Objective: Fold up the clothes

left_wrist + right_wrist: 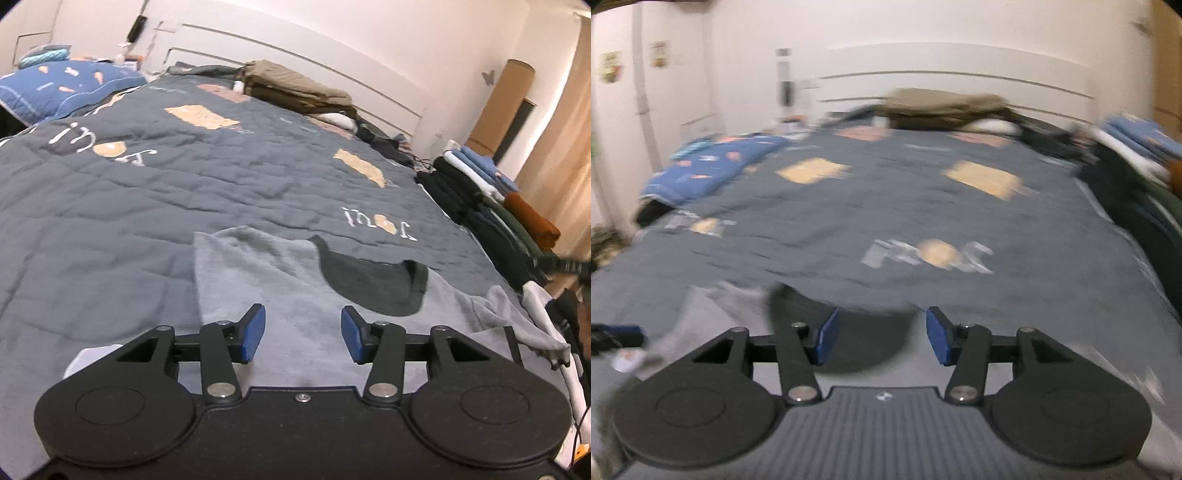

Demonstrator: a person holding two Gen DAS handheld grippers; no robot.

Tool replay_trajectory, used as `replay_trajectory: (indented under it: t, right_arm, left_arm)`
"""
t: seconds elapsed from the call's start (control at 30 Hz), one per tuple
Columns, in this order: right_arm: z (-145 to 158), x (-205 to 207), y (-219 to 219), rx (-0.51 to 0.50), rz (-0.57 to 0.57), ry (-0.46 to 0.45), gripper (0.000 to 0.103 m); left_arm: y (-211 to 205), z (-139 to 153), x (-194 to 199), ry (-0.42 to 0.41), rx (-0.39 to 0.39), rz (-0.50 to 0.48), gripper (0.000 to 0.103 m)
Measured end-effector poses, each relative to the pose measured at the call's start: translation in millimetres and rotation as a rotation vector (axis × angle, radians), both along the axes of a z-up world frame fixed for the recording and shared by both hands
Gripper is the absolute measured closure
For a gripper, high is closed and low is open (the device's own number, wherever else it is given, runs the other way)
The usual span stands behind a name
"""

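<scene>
A light grey garment with a dark grey collar opening lies flat on the dark grey quilt. My left gripper hovers over its near part, open, with nothing between the blue pads. In the blurred right wrist view, the same grey garment shows at the lower left. My right gripper hangs above its far edge, open and empty. At the right edge of the left wrist view, a dark shape sits blurred; I cannot tell what it is.
A tall stack of folded clothes lines the bed's right side. Khaki folded clothes rest by the white headboard. A blue patterned pillow lies at the far left. A white cloth peeks out beside my left gripper.
</scene>
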State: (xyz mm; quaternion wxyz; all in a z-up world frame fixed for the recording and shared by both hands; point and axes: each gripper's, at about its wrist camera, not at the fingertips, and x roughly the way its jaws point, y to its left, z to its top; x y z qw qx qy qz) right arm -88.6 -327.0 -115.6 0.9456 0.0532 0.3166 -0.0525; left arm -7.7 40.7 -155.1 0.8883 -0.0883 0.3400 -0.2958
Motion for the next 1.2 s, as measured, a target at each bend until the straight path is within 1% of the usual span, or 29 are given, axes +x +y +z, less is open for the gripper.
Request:
replay_trajectory:
  t: [0.13,0.2,0.27,0.33,0.4,0.47,0.5,0.57,0.67,0.77,0.87,0.93,1.03,1.1,1.17,1.2]
  right_arm:
    - [-32.8,-31.1,-30.7,0.004,-0.122,0.057,0.051]
    - [-47.7,-40.9,-43.9,0.046,-0.153,0.073,0.051]
    - [-59.6,-57.1,-63.9,0.128,-0.231,0.047,0.051]
    - [-74.1,-75.2,-87.3,0.253,-0.301,0.006,0.05]
    - [-86.6,-87.5,-110.7,0.361,-0.395,-0.004,0.05]
    - [-92.0,-99.9,-133.0,0.439,-0.487,-0.022,0.05]
    - [-95.3,-107.0,-143.7,0.474,-0.539,-0.046,0.05]
    - [-103.8,-122.8,-162.1,0.543,-0.661,-0.072,0.05]
    - [-111.2,-149.6,-182.1,0.612,-0.798,-0.105,0.05]
    - [-106.4,-170.7,-192.0,0.582,-0.872,-0.135,0.05]
    - [-102.2,-184.9,-200.9,0.532,-0.917,-0.157,0.05]
    - [-99.0,-192.1,-205.7,0.491,-0.933,-0.164,0.05]
    - [-95.8,-202.6,-212.3,0.433,-0.94,-0.162,0.05]
    - [-95.5,-210.2,-217.3,0.431,-0.947,-0.165,0.05]
    - [-98.1,-218.4,-224.6,0.461,-0.958,-0.167,0.05]
    - [-100.1,-222.3,-228.8,0.483,-0.963,-0.17,0.05]
  left_arm:
    - [-15.2,0.9,-11.3,-0.029,0.006,-0.034,0.056]
    - [-21.3,0.3,-15.6,-0.039,0.006,-0.053,0.056]
    - [-26.4,-1.3,-19.9,-0.046,0.006,-0.065,0.055]
    - [-29.7,-3.1,-22.0,-0.047,-0.001,-0.074,0.055]
    - [-32.8,-4.8,-23.8,-0.046,-0.009,-0.084,0.054]
    - [-36.1,-6.4,-25.6,-0.051,-0.01,-0.091,0.053]
    - [-37.8,-7.1,-26.5,-0.053,-0.01,-0.094,0.052]
    - [-41.6,-9.4,-27.8,-0.053,-0.002,-0.101,0.052]
    - [-47.2,-12.0,-30.6,-0.049,0.001,-0.111,0.051]
    - [-56.3,-14.0,-33.5,-0.021,-0.014,-0.136,0.051]
    - [-73.3,-13.7,-41.2,0.011,-0.034,-0.193,0.051]
    - [-88.0,-11.1,-50.7,0.015,-0.04,-0.242,0.051]
    - [-113.8,0.7,-71.0,-0.002,-0.051,-0.323,0.051]
    - [-129.1,8.7,-85.2,-0.012,-0.075,-0.37,0.05]
    - [-142.7,13.9,-98.6,-0.013,-0.106,-0.406,0.05]
    - [-149.9,15.1,-105.9,-0.016,-0.116,-0.421,0.047]
